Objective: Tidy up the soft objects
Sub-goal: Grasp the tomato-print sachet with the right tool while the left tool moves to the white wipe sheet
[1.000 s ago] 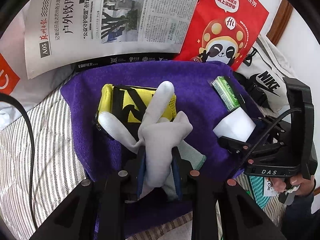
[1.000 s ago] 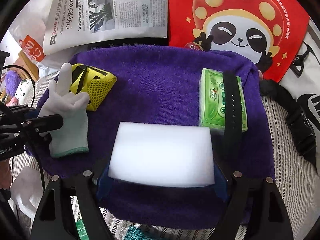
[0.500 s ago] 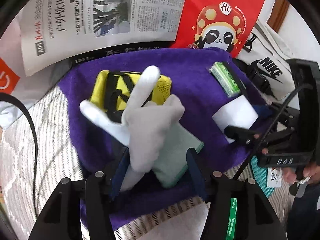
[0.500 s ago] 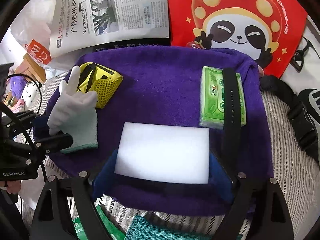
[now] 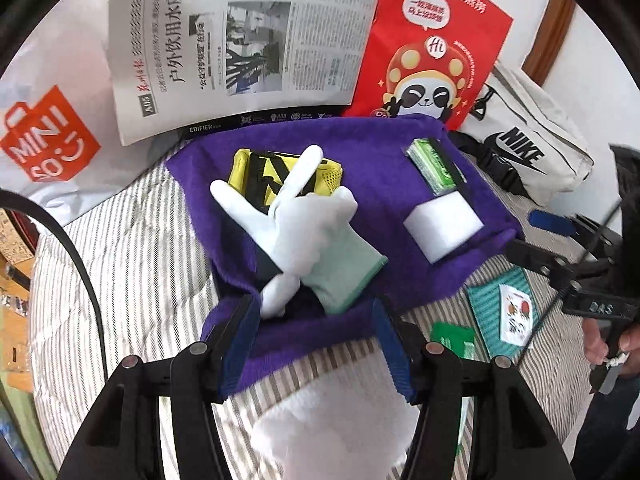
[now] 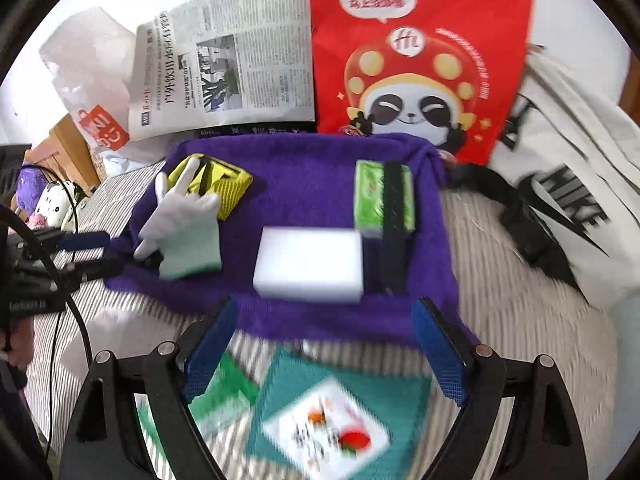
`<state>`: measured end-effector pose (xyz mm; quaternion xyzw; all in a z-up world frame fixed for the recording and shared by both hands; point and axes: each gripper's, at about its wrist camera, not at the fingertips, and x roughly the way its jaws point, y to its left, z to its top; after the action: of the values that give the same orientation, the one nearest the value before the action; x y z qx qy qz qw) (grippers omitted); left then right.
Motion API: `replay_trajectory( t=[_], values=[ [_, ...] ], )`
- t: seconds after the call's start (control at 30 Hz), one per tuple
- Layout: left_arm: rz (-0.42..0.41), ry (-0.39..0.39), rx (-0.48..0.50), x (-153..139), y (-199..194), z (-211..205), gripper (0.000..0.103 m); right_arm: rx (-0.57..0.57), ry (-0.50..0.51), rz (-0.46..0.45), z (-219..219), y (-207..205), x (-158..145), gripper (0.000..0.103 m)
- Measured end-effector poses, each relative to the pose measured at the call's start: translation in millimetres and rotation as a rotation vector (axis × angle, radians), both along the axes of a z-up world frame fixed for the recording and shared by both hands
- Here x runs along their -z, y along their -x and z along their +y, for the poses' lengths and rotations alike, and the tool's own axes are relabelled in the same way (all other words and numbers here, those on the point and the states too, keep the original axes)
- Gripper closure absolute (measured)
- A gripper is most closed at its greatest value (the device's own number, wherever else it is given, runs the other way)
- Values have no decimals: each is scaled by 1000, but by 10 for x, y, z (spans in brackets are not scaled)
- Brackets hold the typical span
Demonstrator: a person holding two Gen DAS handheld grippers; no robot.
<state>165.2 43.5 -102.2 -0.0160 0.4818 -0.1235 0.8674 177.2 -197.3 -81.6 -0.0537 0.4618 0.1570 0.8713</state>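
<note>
A purple towel (image 5: 384,184) (image 6: 304,168) lies spread on the striped bed. On it rest a white glove (image 5: 312,232) (image 6: 180,220), a yellow mesh pouch (image 5: 280,172) (image 6: 224,184), a white sponge block (image 5: 442,226) (image 6: 310,260) and a green wipes pack (image 5: 434,164) (image 6: 380,196) under a black strap. My left gripper (image 5: 312,348) is open and empty just behind the glove's cuff. My right gripper (image 6: 324,356) is open and empty, short of the sponge.
A teal packet (image 5: 504,312) (image 6: 332,412) and a green packet (image 5: 452,338) (image 6: 220,396) lie on the bed in front of the towel, a white fluffy cloth (image 5: 332,428) too. Newspaper (image 5: 248,40), red panda bag (image 5: 432,52), Nike bag (image 5: 524,144) behind.
Both grippers opened and drew back. The left let go of the glove, the right let go of the sponge; both objects now lie on the towel.
</note>
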Motion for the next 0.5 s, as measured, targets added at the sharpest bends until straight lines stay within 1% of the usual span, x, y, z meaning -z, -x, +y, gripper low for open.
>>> replay_trajectory(
  t=[0.07,0.13,0.17,0.23,0.37,0.43,0.5],
  values=[
    [-8,-2,-1,-51,95,6,46,-10,0,0,-77,153,0,15],
    [-16,2,-5,-83,169,18,46,-29,-21,36,-120,268,57,15],
    [-21,11,-4,-94,226,27,46,-43,-53,68,-161,320,103,15],
    [-25,29,-8,-97,310,41,46,-29,-77,90,-215,381,184,15],
    [-12,58,-4,-43,488,22,46,6,-7,109,-219,437,378,15],
    [-11,56,-2,-23,579,8,46,6,30,95,-190,455,437,15],
    [-4,62,-5,-12,665,16,46,14,102,70,-131,453,507,15]
  ],
)
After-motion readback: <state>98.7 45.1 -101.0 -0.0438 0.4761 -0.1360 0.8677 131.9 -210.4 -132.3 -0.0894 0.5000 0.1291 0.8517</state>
